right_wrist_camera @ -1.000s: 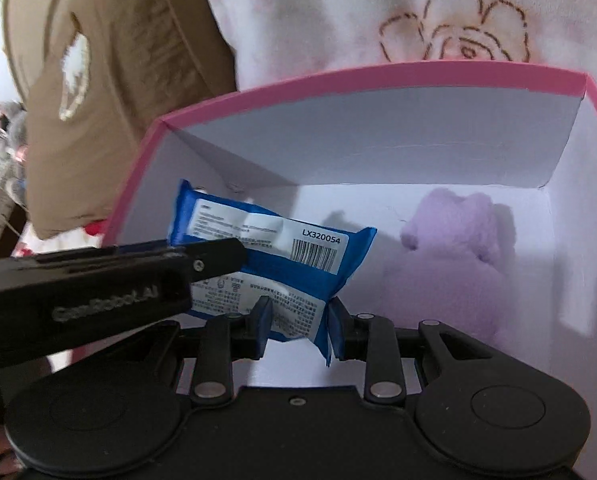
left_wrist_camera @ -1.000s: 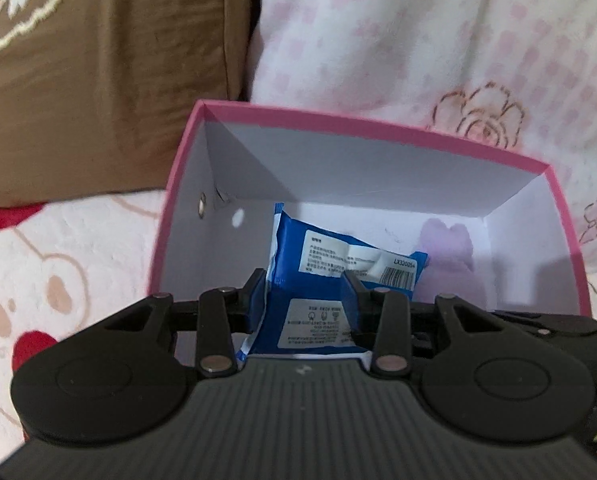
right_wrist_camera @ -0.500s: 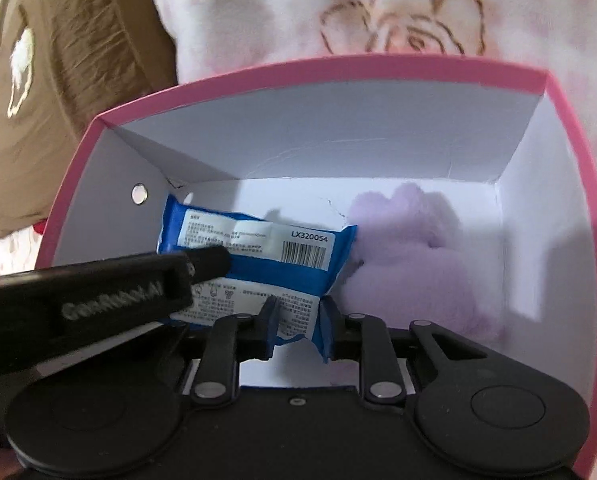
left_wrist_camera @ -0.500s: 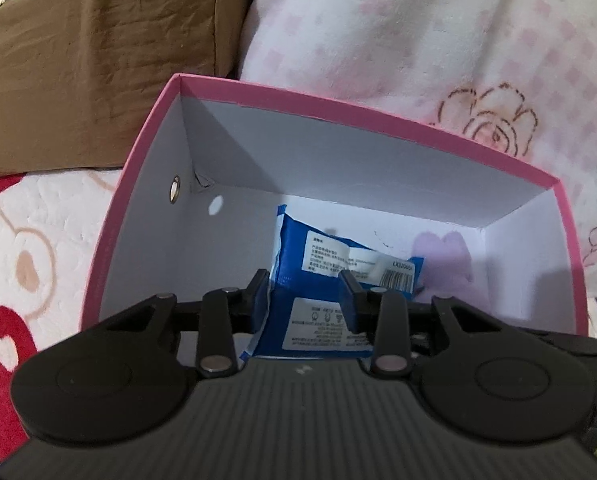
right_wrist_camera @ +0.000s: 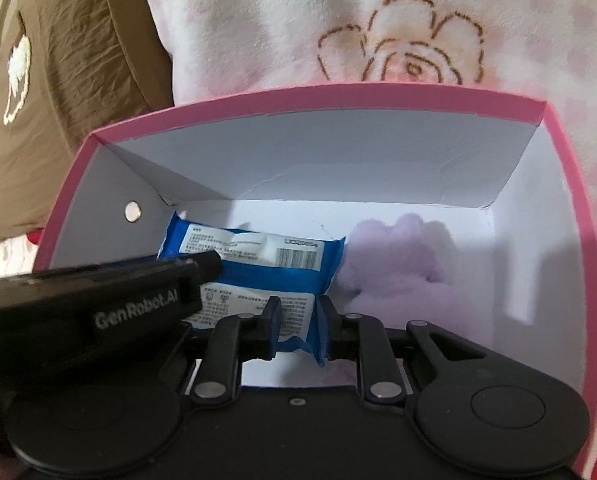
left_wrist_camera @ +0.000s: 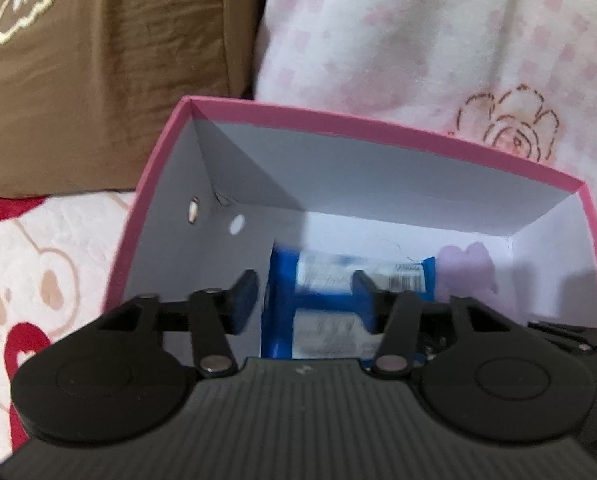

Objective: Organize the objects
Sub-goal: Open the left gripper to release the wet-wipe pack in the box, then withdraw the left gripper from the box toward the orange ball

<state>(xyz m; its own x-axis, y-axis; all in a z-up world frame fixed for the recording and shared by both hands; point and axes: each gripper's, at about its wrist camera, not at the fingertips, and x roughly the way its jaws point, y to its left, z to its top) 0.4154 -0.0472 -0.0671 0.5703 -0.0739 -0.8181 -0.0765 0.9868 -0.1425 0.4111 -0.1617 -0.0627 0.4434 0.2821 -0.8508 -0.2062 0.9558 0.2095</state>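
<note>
A pink box (right_wrist_camera: pixel 202 114) with a white inside sits on a bed, backed by a pink rose-print blanket (right_wrist_camera: pixel 378 32) and a brown pillow (left_wrist_camera: pixel 98 60). Inside, a blue snack packet (right_wrist_camera: pixel 254 258) lies toward the box's left wall, with a lilac plush toy (right_wrist_camera: pixel 398 264) beside it toward the right wall. The right gripper (right_wrist_camera: pixel 298 322) is clamped on the packet's near edge. The left gripper (left_wrist_camera: pixel 304 294) straddles the packet, its jaws opening and its fingers (left_wrist_camera: pixel 244 294) clear of the wrapper.

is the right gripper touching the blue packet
Touching: in the right wrist view the right gripper pads pinch the blue packet's near edge.
</note>
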